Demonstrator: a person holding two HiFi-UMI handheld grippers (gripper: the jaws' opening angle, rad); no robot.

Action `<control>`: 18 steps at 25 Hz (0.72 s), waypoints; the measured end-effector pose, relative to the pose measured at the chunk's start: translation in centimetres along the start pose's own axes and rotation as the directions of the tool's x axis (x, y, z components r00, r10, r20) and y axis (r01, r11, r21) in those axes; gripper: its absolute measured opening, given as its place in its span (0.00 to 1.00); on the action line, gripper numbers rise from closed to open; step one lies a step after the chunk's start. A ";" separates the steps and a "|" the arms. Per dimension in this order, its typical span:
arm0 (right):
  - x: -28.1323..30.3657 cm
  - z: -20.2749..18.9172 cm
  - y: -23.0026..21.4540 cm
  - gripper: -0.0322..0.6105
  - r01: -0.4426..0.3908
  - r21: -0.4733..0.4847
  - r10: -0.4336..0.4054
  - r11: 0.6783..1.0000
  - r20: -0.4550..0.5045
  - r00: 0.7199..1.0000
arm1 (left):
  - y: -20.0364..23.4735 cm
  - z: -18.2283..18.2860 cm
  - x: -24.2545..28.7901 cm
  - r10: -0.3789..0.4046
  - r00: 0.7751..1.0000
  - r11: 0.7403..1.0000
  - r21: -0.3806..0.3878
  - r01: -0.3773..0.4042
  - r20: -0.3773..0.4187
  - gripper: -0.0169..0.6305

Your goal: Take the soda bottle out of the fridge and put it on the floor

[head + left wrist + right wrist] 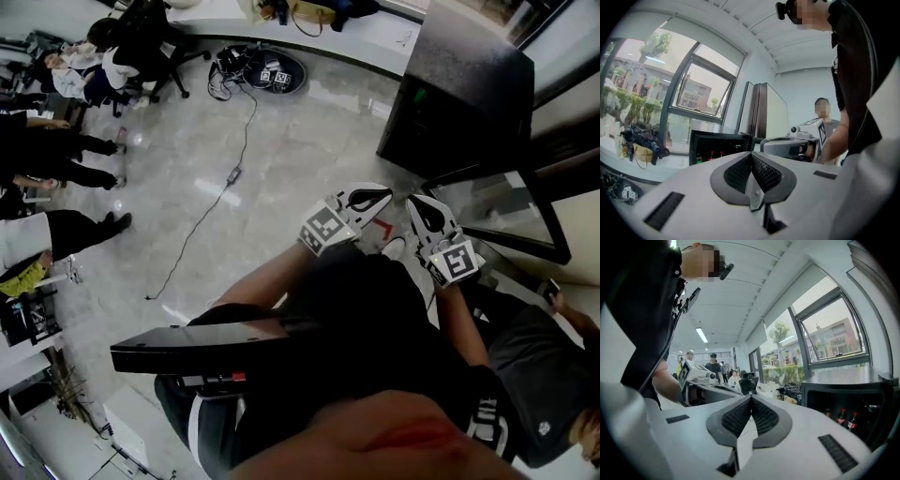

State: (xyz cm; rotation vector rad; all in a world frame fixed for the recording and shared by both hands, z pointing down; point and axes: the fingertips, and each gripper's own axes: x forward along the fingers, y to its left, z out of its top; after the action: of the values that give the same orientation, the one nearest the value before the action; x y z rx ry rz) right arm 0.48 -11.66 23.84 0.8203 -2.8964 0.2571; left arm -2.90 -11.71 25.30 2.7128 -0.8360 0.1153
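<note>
Both pairs of tongs are held up close to the person's chest, well short of the fridge [459,94]. The left tongs [367,199] and the right tongs [427,214] each have their jaws pressed together with nothing between them. The fridge is a small black box standing on the floor to the far right, with its glass door [497,211] swung open. The soda bottle [842,417] stands upright on a shelf inside, with another just beside it; both look dark-filled with red caps. I would guess it is a full plastic bottle, so fairly weighty for its size. It will be smooth and round, and perhaps damp from the cold, so inclined to slip or twist in a narrow grip. The sensible hold seems to be around the straight body below the shoulder, or snug under the cap. The tongs' dark cross-hatched pads [764,417] should bite well there. The floor [281,159] is pale, glossy and hard, with a thin cable [217,195] trailing across it. The bottle should go down gently and flat on its base.
</note>
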 end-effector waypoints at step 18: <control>-1.4 12.0 0.8 0.07 -0.003 -0.120 0.017 0.993 0.118 0.993 | -1.9 11.6 -2.2 0.032 0.989 0.992 0.118 -0.049 0.143 0.03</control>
State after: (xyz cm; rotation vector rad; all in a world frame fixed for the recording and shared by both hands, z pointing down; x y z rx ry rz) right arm 0.38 -12.64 11.77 0.8281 -2.9916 0.0350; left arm -3.79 -12.60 13.43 2.8448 -0.9536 -0.0182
